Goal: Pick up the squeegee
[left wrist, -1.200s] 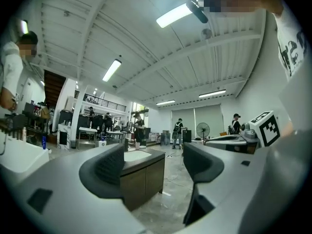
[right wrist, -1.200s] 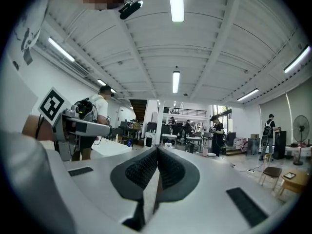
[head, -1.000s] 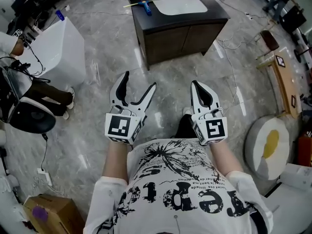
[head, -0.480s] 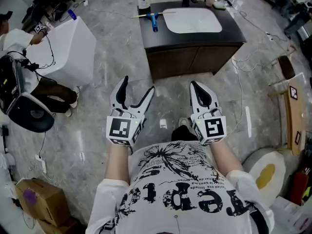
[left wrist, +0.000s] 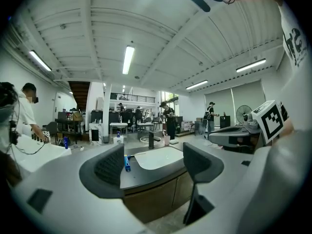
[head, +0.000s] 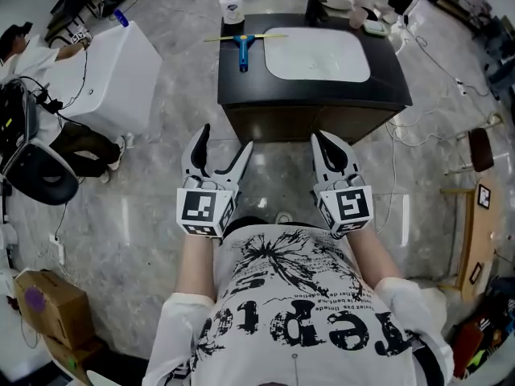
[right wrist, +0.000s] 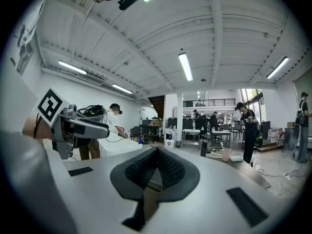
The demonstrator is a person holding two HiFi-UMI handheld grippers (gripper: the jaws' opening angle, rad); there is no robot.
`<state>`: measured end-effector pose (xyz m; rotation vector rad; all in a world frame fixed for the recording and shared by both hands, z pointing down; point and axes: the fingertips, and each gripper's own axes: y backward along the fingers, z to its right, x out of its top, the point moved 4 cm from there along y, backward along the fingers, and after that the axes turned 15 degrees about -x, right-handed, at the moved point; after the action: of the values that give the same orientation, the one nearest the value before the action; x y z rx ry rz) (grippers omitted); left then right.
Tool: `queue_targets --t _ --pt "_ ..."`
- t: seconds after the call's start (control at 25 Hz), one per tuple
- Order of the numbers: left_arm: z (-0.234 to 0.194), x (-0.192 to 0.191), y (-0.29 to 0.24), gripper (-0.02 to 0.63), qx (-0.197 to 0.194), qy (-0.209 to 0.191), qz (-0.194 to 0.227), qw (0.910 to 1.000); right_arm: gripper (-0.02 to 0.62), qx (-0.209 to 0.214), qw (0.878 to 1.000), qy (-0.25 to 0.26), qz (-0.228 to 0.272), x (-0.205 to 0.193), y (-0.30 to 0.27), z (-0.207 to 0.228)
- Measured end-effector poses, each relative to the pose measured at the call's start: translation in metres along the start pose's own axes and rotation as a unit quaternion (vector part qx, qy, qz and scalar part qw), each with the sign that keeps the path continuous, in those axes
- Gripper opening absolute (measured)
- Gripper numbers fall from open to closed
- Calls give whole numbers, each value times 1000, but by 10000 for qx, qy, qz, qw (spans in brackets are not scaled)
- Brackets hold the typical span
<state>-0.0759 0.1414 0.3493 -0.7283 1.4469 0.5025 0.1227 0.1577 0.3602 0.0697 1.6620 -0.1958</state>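
The person in the printed white shirt stands holding both tools out at waist height, above the grey marbled floor. The left tongs are spread wide; in the left gripper view nothing sits between the two dark pads, only the room beyond. The right tongs are pressed together, and the right gripper view shows the ribbed pads meeting with nothing caught in them.

Just past the tips stands a dark cabinet whose black top serves as the desk. A white oval basin is set into its right half. The squeegee lies on the left half, just beside the basin: blue handle pointing back toward the person, pale yellow blade across the far end. It is well apart from both tools, and the left gripper view catches its blue handle past the left pad. Behind it, at the desk's far edge, stands a white pump bottle, with a dark tap behind the basin.

Off to the left is a big white box, with another person beside it.
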Motion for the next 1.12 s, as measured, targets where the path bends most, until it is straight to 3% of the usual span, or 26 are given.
queue_targets --t 0.24,0.56,0.88,1.12 --pt "-17 -3 -43 364 186 143 -262 9994 15 148 9996 -72 -213 -10 -41 29" --pt "-85 -24 -132 364 259 320 -640 9971 15 129 9988 30 -464 -25 -133 57" --pt "-194 -48 -248 362 178 777 -1057 9912 15 111 9969 111 -766 -30 -277 81" --pt "-281 -90 -335 362 262 1139 -1603 9801 15 135 9936 159 -1110 -53 -388 89"
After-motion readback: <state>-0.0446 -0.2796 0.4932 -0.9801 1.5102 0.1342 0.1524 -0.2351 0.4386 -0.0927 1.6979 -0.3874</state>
